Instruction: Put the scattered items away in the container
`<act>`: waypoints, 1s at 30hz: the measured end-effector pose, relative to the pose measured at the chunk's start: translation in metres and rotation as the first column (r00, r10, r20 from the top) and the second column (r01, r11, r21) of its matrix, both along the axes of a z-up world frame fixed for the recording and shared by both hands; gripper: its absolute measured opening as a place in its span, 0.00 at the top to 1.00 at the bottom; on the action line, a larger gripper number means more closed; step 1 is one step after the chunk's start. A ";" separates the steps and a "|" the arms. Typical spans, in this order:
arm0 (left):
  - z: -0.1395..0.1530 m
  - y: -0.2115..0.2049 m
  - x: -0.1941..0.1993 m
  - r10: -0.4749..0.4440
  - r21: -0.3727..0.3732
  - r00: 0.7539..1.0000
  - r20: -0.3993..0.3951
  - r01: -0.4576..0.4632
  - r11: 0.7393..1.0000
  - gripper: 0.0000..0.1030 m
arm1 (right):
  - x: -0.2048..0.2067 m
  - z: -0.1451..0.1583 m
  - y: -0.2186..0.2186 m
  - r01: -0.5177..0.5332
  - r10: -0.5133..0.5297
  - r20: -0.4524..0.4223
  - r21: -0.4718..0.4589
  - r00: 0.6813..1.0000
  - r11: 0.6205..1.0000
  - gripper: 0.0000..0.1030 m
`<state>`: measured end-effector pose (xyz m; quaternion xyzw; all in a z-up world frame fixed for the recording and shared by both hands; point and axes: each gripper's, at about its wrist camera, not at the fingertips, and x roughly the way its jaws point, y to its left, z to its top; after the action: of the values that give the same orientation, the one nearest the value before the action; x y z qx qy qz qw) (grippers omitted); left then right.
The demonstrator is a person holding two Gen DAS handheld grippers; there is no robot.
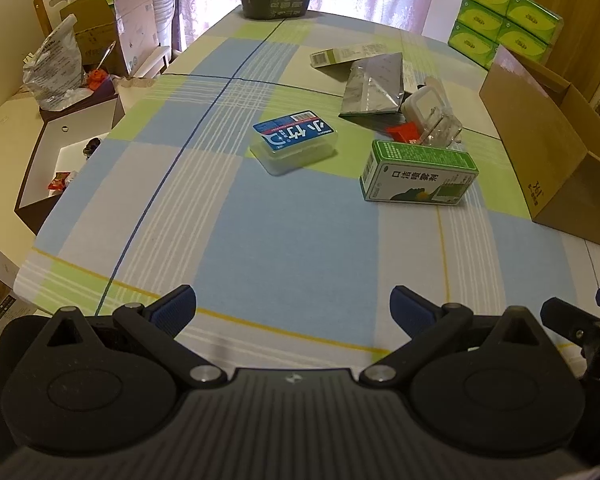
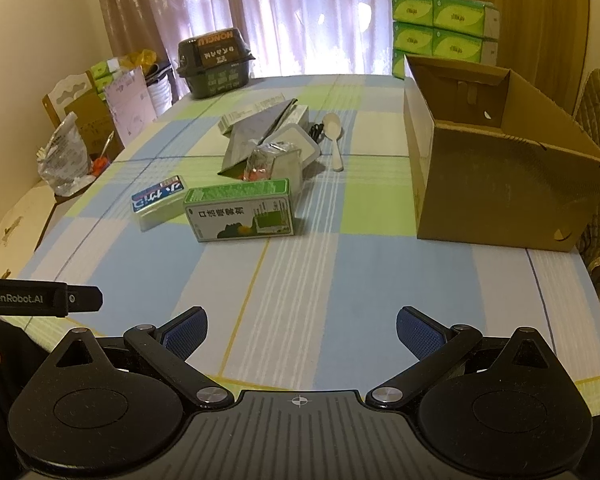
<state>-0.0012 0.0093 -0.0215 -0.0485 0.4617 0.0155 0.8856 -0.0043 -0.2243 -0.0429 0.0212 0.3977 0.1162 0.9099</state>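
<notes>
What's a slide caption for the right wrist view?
Right gripper, fingers open, faces a plaid table with green box, blue-label case, spoon and open cardboard box.

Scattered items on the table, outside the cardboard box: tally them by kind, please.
Printed cartons: 2, green carton and pale carton
Clear plastic boxes: 2, blue-labelled and small
Foil pouch: 1
White lidded container: 1
White spoon: 1
Total: 7
</notes>
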 end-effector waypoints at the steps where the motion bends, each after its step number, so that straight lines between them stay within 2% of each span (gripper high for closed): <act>1: 0.000 0.000 0.000 -0.001 0.000 1.000 -0.001 0.001 1.000 0.01 | 0.000 -0.001 -0.001 0.000 0.000 -0.003 0.005 1.000 1.000 0.00; 4: 0.000 0.000 0.000 -0.005 0.000 1.000 0.000 0.005 1.000 0.01 | 0.001 -0.003 -0.003 -0.006 0.006 -0.012 0.022 1.000 1.000 0.00; 9: -0.001 0.000 0.002 -0.011 -0.001 1.000 -0.004 0.011 1.000 0.01 | 0.002 -0.007 -0.001 -0.001 0.000 -0.015 -0.016 1.000 1.000 0.00; 14: -0.002 0.000 0.003 -0.014 -0.002 1.000 -0.008 0.014 1.000 0.01 | 0.004 -0.012 -0.003 0.002 -0.002 -0.027 0.003 1.000 1.000 0.00; 19: -0.004 0.004 0.006 -0.014 -0.022 1.000 -0.016 0.013 1.000 0.01 | 0.002 -0.009 -0.003 0.012 -0.012 0.019 0.007 1.000 1.000 0.00; 22: -0.004 0.006 0.008 -0.025 -0.010 1.000 -0.007 0.025 1.000 0.01 | 0.002 -0.005 -0.005 0.036 -0.038 0.076 0.032 0.996 0.999 0.00; 28: -0.001 0.015 0.019 -0.051 0.026 0.998 0.032 0.050 0.998 0.01 | 0.016 -0.002 0.001 -0.048 0.043 0.100 0.046 0.994 0.998 0.00; 30: 0.002 0.018 0.025 -0.084 0.042 0.995 0.058 0.081 0.996 0.01 | 0.023 -0.003 0.008 -0.093 0.091 0.104 0.016 0.990 0.996 0.00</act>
<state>0.0242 0.0277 -0.0194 -0.0121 0.4363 -0.0133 0.8996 0.0184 -0.2166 -0.0462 0.0060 0.3493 0.1632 0.9227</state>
